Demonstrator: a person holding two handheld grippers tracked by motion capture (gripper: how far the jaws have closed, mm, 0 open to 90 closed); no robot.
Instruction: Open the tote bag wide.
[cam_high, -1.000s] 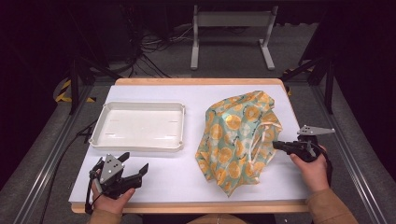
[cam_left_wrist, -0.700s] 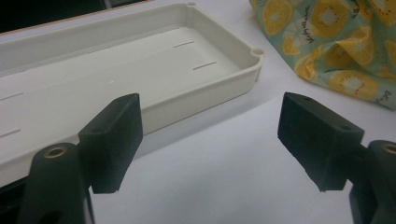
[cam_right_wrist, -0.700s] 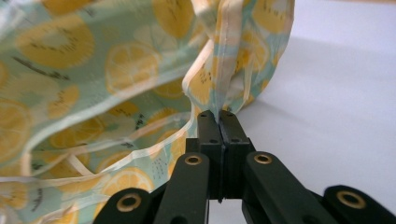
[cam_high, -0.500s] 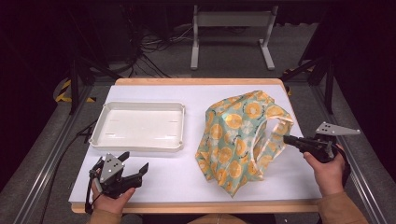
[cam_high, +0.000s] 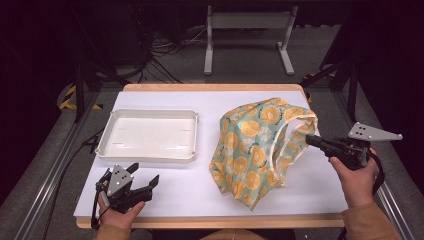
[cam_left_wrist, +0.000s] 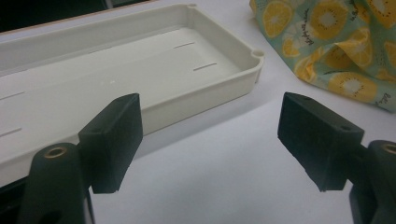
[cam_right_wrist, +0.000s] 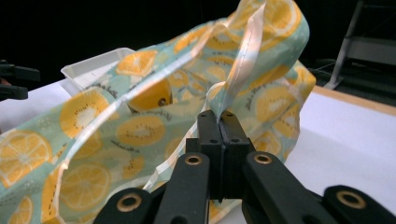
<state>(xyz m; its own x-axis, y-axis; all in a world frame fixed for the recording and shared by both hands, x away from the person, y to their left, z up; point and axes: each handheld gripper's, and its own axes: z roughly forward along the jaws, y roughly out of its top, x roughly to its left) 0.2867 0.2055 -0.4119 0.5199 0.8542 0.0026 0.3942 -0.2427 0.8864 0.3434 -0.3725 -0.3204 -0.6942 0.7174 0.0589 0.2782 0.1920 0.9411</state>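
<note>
High view: the fruit-print fabric bag (cam_high: 260, 150) lay on the right half of the white table (cam_high: 200, 190), partly raised at its right edge. The right gripper (cam_high: 311, 140) was at that edge, jaws together on the bag's pale trim, holding it above the tabletop. The left gripper (cam_high: 145, 181) rested near the front left of the table, just in front of the empty white tray (cam_high: 148, 135), well apart from the bag.

Left gripper view: the jaws stood wide apart with nothing between them. The tray (cam_left_wrist: 140, 84) lay ahead, and a corner of the bag (cam_left_wrist: 336, 51) showed at upper right.

Right gripper view: the jaws were pressed together on the trim (cam_right_wrist: 243, 60), and the bag (cam_right_wrist: 140, 126) hung open beyond them, with the tray (cam_right_wrist: 88, 67) behind it.

Judged step: lifting the bag by its rim to open or reposition it. The next move probably calls for the left gripper to cross to the bag and take the opposite rim, keeping the right grip firm so the thin trim does not slip.
</note>
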